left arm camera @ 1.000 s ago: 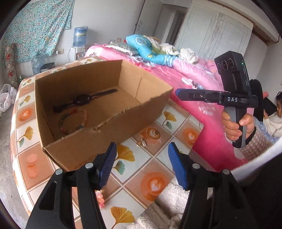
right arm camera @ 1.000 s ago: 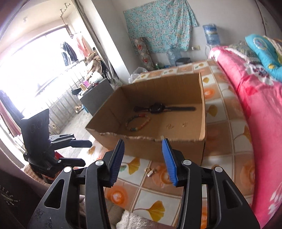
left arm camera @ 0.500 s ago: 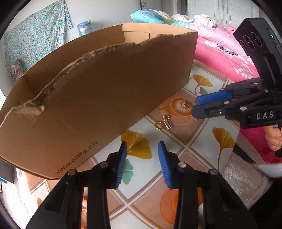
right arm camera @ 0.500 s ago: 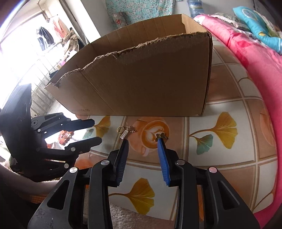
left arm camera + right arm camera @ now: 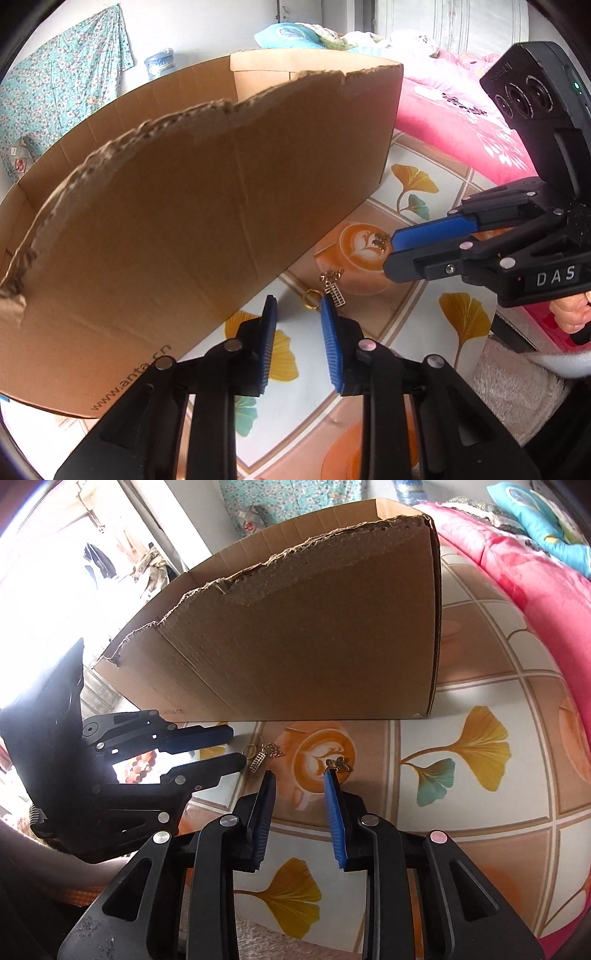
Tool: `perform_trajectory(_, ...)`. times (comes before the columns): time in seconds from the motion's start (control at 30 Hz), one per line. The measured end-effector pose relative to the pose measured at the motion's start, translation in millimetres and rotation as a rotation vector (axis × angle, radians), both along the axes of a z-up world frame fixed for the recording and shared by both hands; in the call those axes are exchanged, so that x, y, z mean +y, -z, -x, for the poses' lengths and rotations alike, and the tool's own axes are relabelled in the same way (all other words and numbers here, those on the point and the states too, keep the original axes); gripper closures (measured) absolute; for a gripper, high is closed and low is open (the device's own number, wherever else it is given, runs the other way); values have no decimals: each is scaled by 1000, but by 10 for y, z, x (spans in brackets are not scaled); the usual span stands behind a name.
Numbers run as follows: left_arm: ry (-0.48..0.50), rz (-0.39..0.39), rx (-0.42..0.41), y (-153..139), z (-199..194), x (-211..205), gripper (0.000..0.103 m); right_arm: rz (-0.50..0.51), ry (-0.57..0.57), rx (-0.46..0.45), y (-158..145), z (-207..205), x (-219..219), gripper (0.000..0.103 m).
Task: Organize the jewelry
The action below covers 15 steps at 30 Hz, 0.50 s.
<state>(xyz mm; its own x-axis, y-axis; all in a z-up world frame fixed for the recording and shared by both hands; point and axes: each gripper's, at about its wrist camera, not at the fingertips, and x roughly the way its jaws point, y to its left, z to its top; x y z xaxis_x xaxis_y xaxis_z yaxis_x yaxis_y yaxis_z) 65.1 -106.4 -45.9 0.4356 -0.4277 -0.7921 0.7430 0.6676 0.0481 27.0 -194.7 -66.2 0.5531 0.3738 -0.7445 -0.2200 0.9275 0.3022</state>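
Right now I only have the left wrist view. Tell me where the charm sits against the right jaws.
Observer: The butterfly charm lies at the tip of the right gripper's pad on the picture's right, off-centre. Nothing sits between its closing jaws.
Operator: Check what's behind my left gripper.
Observer: A red bead bracelet lies behind the left gripper. Its jaws are closing, with the gold ring just ahead of the tips, not yet between them.
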Motion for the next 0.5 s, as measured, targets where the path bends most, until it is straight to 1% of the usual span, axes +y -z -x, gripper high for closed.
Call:
perform_trajectory(0.17,25,-5,-2,-8,-5,-62,87,-7,0,0,-3,13,-117,77)
perform_trajectory(0.33,80,-3,-2,-6,-49,-62,87,-10,-9,-1,17,90,-166,77)
perform_trajectory(0.5,144,0,7,-3,-102,-8,87,-14,-7,1,16,55,-152,77)
